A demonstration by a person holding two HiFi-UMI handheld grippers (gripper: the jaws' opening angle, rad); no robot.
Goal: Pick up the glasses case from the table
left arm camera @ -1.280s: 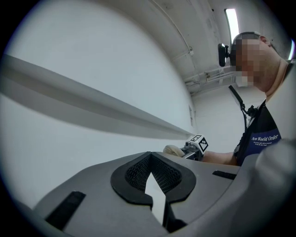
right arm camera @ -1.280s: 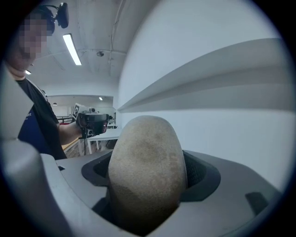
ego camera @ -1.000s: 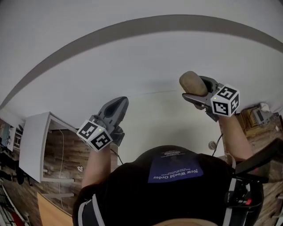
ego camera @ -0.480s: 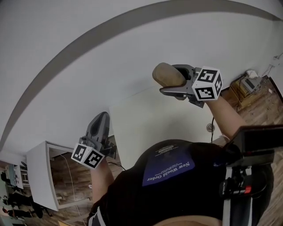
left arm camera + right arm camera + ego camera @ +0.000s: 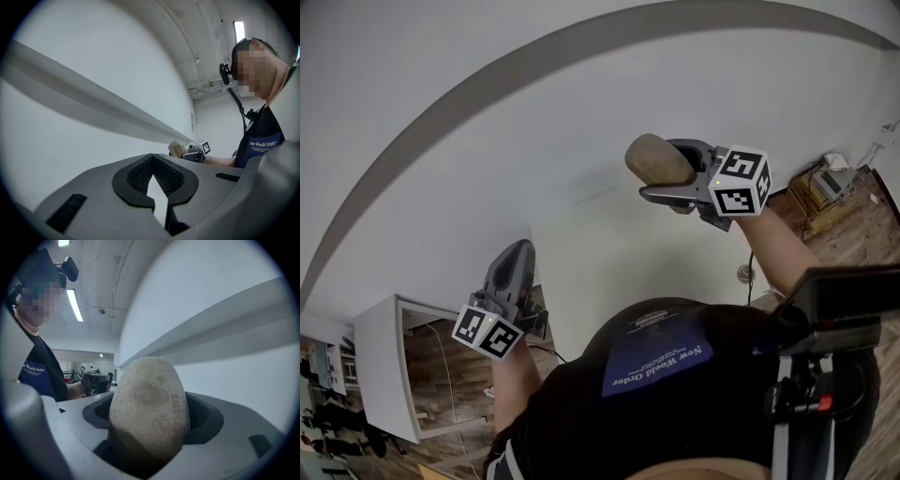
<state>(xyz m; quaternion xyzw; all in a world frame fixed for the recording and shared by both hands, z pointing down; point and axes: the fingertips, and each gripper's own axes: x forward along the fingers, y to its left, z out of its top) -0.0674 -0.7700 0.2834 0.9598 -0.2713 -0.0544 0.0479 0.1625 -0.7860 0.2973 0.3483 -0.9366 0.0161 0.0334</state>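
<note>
Barely shifted since before, my right tongs (image 5: pixel 664 180) gripped the case (image 5: pixel 654 157), its base hidden; left tongs (image 5: pixel 517 257) sat closed, empty.

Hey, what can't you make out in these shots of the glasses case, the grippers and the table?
Right gripper view: the lower end of the glasses case, sunk between the jaws of the right gripper; no seam or hinge shows.
Head view: the near edge of the table, behind the person's torso.
Head view: the clutter on the floor at right, too small to name.
</note>
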